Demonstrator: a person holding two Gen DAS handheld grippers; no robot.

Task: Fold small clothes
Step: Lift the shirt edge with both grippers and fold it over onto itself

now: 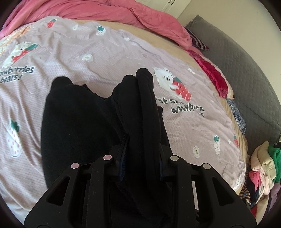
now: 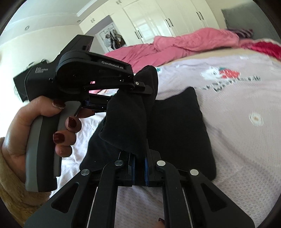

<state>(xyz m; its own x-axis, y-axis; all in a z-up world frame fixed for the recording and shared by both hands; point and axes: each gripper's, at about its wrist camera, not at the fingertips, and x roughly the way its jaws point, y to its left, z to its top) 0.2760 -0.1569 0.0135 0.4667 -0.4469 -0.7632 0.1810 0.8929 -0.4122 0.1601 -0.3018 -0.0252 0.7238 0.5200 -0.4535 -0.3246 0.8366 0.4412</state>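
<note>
A small black garment [image 1: 79, 122] lies partly on the lilac strawberry-and-bear bedspread [image 1: 87, 43]. My left gripper [image 1: 142, 157] is shut on a bunched edge of it and lifts that part up. In the right wrist view the black garment [image 2: 180, 129] lies flat on the bedspread [image 2: 245, 149] with one part raised. My right gripper [image 2: 139, 168] is shut on a lifted fold of the cloth. The left gripper [image 2: 140, 87], held by a hand with dark red nails, grips the cloth just above and to the left.
A crumpled pink duvet [image 1: 123, 12] lies at the far side of the bed. A grey quilted headboard [image 1: 237, 57] and red cloth [image 1: 214, 77] are on the right. A pile of mixed clothes [image 1: 263, 166] sits at the lower right. White wardrobes [image 2: 158, 19] stand behind.
</note>
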